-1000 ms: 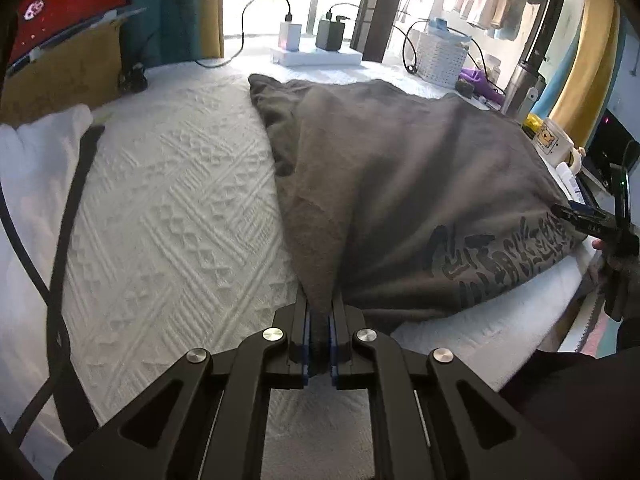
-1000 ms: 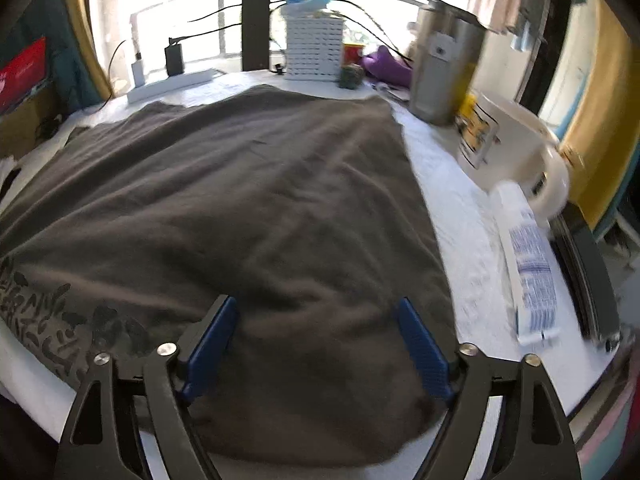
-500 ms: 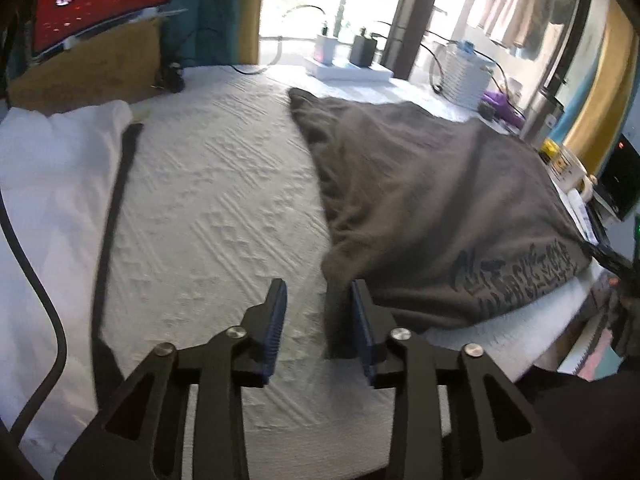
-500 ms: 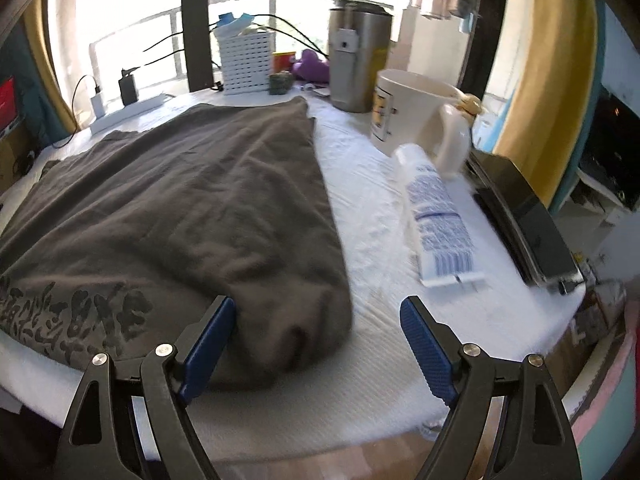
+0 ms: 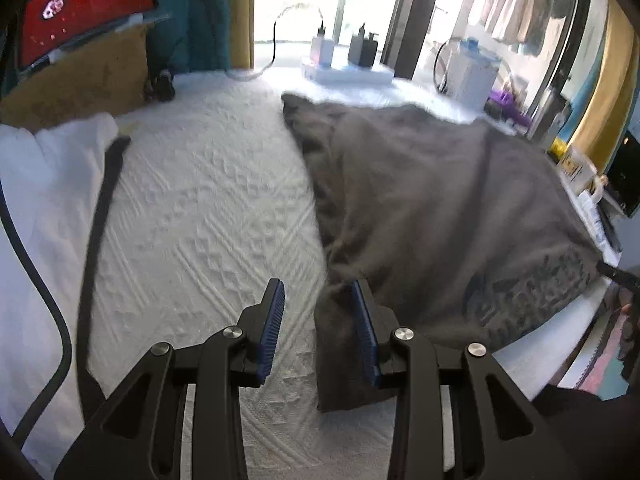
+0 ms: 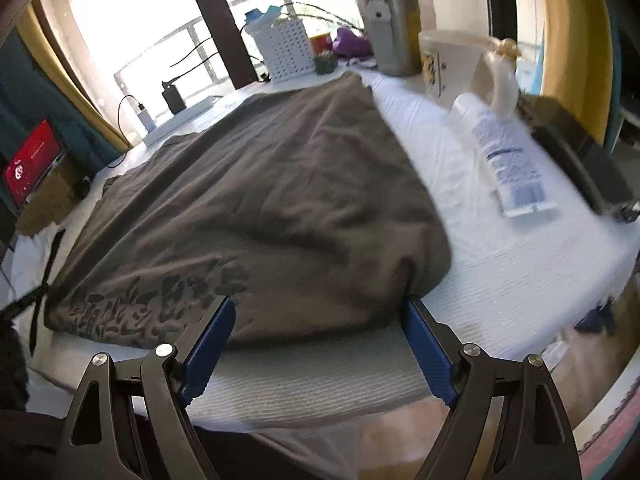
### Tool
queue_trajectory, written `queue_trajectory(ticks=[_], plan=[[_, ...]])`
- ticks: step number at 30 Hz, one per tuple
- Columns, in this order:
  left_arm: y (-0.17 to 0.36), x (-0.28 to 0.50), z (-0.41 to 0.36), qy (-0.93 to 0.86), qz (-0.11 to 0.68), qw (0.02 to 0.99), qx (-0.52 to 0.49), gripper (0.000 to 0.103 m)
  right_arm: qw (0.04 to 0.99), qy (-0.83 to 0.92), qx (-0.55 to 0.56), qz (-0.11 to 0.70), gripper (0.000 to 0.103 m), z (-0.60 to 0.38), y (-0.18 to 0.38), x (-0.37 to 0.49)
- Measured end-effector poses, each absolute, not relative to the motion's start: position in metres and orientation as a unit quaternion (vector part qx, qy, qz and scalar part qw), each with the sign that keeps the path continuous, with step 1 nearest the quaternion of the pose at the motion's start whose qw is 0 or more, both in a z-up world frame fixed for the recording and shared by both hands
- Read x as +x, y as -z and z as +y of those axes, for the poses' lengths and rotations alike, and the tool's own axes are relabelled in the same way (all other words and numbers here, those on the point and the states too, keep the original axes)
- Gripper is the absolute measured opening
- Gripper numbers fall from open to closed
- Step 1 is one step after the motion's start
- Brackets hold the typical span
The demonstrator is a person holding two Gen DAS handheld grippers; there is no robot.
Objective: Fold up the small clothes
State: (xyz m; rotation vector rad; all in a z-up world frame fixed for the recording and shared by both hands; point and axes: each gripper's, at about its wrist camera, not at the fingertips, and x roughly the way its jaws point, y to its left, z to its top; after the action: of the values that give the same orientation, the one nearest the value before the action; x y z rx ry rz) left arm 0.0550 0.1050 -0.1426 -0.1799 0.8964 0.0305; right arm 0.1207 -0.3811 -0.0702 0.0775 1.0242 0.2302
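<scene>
A folded grey shirt (image 5: 440, 208) with a dark print (image 5: 532, 284) lies on the white textured cover (image 5: 200, 220). My left gripper (image 5: 317, 286) is open above the shirt's near left corner. That corner lies flat on the cover between the pads, close to the right one, and neither pad presses it. In the right wrist view the shirt (image 6: 260, 184) fills the middle, its print (image 6: 160, 296) at the near edge. My right gripper (image 6: 318, 304) stands wide open just in front of the shirt's near right edge, with nothing gripped.
A white garment (image 5: 48, 200) with a black strap (image 5: 100, 216) lies at the left. At the back stand a power strip (image 5: 344, 72) and a white basket (image 6: 288, 50). A metal canister (image 6: 388, 28), mug (image 6: 452, 64), tube (image 6: 508, 164) and dark device (image 6: 576, 160) line the right side.
My left gripper let go of the shirt's corner, opened and drew back a little; the corner now rests on the cover. My right gripper pulled back to the shirt's near edge and rolled.
</scene>
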Motion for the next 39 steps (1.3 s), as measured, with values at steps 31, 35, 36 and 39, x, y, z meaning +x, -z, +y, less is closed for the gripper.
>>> queue_trajectory(ticks=[31,35,36,39], plan=[[0.146,0.108,0.114,0.009,0.432,0.899,-0.075,0.043,0.878,-0.093,0.104,0.457,0.086,-0.372,0.076,0.163],[0.148,0.127,0.118,0.009,0.439,0.895,-0.073,0.043,0.883,-0.087,0.075,0.455,0.086,-0.362,0.078,0.167],[0.148,0.132,0.118,0.008,0.44,0.895,-0.07,0.043,0.884,-0.086,0.074,0.454,0.086,-0.362,0.078,0.167],[0.148,0.141,0.116,0.016,0.442,0.895,-0.061,0.043,0.885,-0.081,0.075,0.452,0.086,-0.361,0.079,0.166]])
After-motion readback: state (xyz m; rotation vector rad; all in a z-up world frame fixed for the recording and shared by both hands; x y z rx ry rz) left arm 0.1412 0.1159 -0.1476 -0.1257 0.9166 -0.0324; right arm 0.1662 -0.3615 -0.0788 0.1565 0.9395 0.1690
